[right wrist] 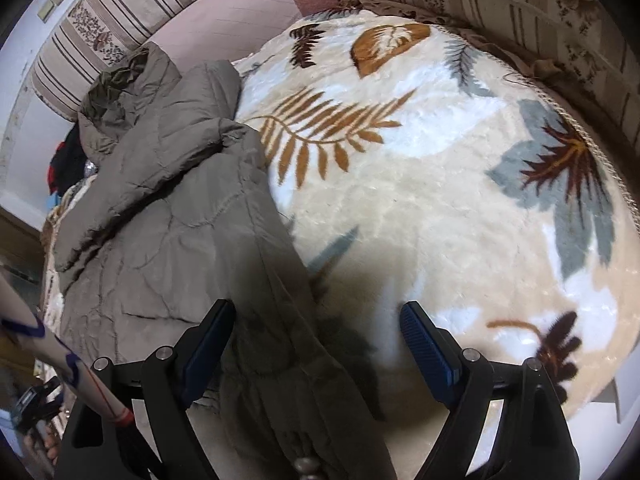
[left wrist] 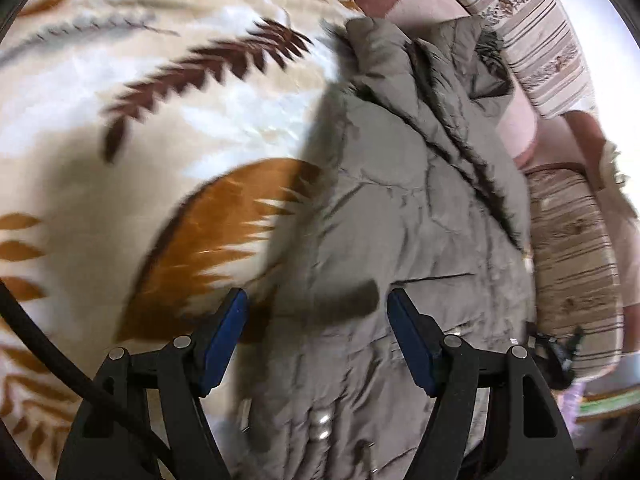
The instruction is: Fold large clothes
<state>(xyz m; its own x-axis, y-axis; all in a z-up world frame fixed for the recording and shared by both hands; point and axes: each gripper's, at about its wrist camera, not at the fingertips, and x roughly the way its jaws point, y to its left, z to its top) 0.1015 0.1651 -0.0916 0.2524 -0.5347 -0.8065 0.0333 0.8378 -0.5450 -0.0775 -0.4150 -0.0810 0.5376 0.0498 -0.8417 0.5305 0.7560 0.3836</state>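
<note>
A large grey-brown quilted coat (left wrist: 392, 200) lies folded lengthwise on a cream leaf-patterned blanket (left wrist: 160, 120). In the left wrist view it runs from between the fingers up to its hood near the cushions. My left gripper (left wrist: 316, 308) is open above the coat's lower part, holding nothing. In the right wrist view the coat (right wrist: 168, 216) lies at the left, its edge running down between the fingers. My right gripper (right wrist: 316, 320) is open over that edge and the blanket (right wrist: 440, 184), holding nothing.
Striped floral cushions (left wrist: 532, 40) and a pink sofa back (right wrist: 224, 24) border the blanket at the far side. A brown striped cushion (left wrist: 572, 272) lies beside the coat. Dark clothes (right wrist: 64, 160) are piled at the left. A black cable (left wrist: 48, 344) crosses the left view.
</note>
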